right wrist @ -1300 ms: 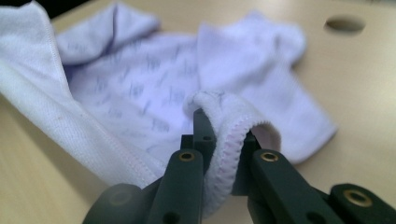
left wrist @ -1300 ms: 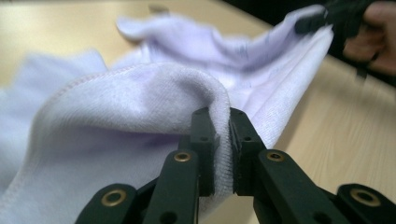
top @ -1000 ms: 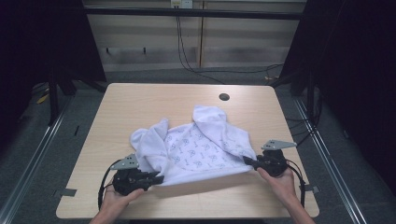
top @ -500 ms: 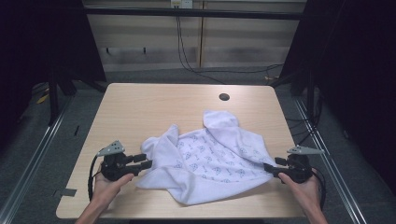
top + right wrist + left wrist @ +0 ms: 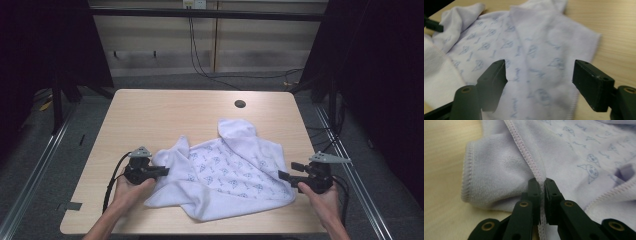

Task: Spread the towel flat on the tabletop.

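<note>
One white garment [image 5: 225, 172], printed with small blue figures, lies crumpled on the near half of the counter [image 5: 165, 115], between my two hands. Its long axis runs roughly left to right across me, with a hood-like lobe pointing away toward the far edge.

My left claw [image 5: 162, 171] is clamped on the garment's left edge: in the left gripper view the two black jaws pinch a stitched seam [image 5: 524, 150] between them, the fleecy folded cuff just to one side and the printed panel to the other.

My right claw [image 5: 286, 176] sits at the garment's right edge with its jaws spread wide and holding nothing. In the right gripper view the cloth [image 5: 536, 55] lies straight ahead, below and between the jaws, its hemmed edge [image 5: 596, 42] running past the one on the view's right. So the right hand is the free one, and I judge that the next grip falls to it: the cloth lies directly in front of it, a short reach forward and down.

Count: one garment, two claws, one counter, one dark round hole [image 5: 240, 104] near the counter's far edge.
</note>
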